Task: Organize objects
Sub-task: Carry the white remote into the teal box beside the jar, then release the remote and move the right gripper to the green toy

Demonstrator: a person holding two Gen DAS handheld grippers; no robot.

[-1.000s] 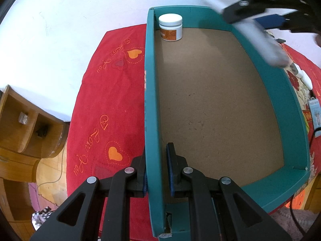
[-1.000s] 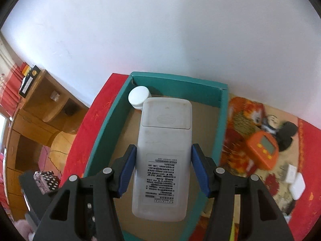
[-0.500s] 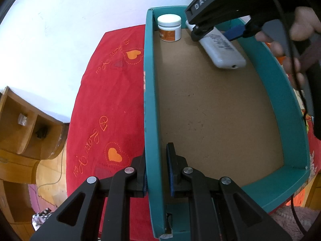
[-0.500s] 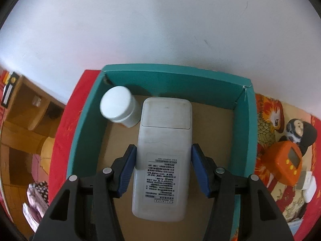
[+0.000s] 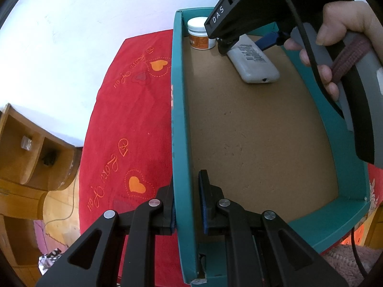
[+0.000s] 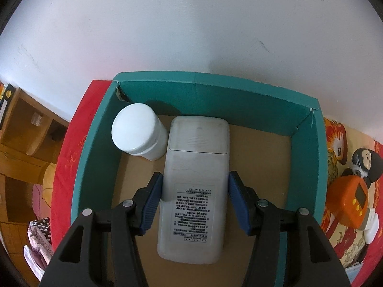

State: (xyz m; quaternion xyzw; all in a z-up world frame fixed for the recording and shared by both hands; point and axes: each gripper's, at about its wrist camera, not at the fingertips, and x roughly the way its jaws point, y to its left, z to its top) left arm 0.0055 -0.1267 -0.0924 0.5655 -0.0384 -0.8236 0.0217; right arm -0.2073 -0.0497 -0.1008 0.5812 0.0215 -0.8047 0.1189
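A teal box with a brown floor lies on a red cloth; it also shows in the right wrist view. My left gripper is shut on the box's left wall near the front corner. A white remote lies face down on the box floor at the far end, next to a white jar. My right gripper straddles the remote with its jaws slightly apart from its sides. In the left wrist view the remote and jar sit in the far corner.
Right of the box lie an orange gadget, a black monkey figure and a small white item on a patterned cloth. A wooden shelf unit stands to the left. A white wall is behind the box.
My right gripper carried the remote down into the box's far end beside the jar, and its jaws have opened off the remote. My left gripper has held still on the wall.
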